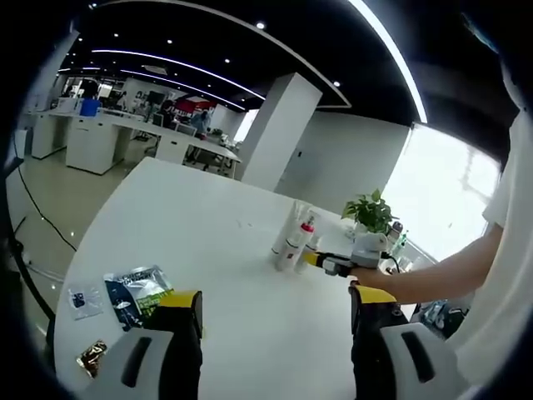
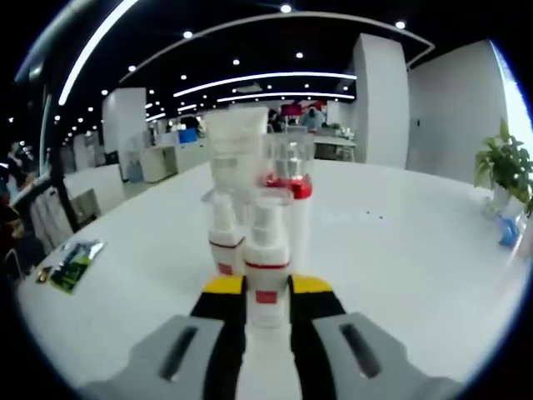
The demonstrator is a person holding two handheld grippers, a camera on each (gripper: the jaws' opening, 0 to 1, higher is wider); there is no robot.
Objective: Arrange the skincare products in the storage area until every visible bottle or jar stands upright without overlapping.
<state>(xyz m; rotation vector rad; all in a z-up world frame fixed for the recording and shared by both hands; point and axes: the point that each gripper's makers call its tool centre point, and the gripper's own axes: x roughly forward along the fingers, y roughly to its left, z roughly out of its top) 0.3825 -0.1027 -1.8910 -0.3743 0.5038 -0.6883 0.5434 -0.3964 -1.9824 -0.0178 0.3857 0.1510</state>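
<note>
Right gripper point(image 2: 268, 287): fingers closed narrow on a small white pump bottle point(image 2: 266, 267), held upright at the front of the cluster.
Cluster: a second pump bottle point(image 2: 223, 237) just beside it; a white tube point(image 2: 236, 150) and a red-collared bottle point(image 2: 289, 179) behind, all standing on the table point(image 2: 400, 250).
Left gripper point(image 1: 275, 312): fingers wide, holding nothing, hovering over bare table well short of the bottles point(image 1: 293, 237).
Risk: bottles crowd closely; pulling or tilting the held one could, I judge, topple its neighbour.
Open room: broad bare table to the right of the cluster; sachets point(image 1: 137, 292) lie near the left edge, a potted plant point(image 1: 369, 218) farther back.
</note>
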